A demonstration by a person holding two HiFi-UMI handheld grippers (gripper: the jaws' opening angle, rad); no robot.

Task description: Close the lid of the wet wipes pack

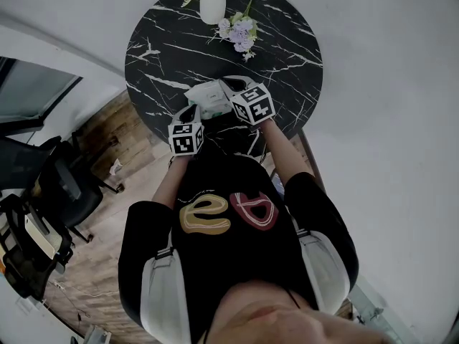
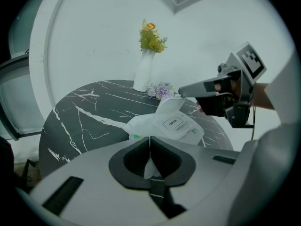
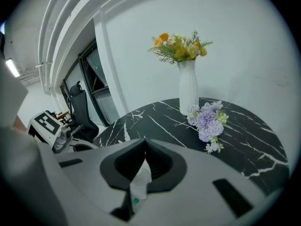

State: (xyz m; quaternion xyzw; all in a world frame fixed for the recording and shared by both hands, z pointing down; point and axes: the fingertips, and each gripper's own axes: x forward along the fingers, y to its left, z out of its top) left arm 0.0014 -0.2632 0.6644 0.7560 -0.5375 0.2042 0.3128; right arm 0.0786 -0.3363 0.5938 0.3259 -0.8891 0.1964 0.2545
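Left tongs [image 2: 149, 140]: closed, pinching the near white edge of the wet wipes pack [image 2: 141, 126]. Pack sits at the near rim of the black marble table [image 1: 287, 56], between both tongs; its lid [image 2: 175, 124], marked OPEN, lies flat on top (latched or not, cannot tell). Right tongs [image 3: 145, 142]: closed on a raised white fold at the pack's far end. Vase [image 1: 212, 4] and lilac flowers [image 1: 240, 33] stand far back.

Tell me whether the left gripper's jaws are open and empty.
No: the left gripper is shut, its jaws pinching a white edge of the wet wipes pack.
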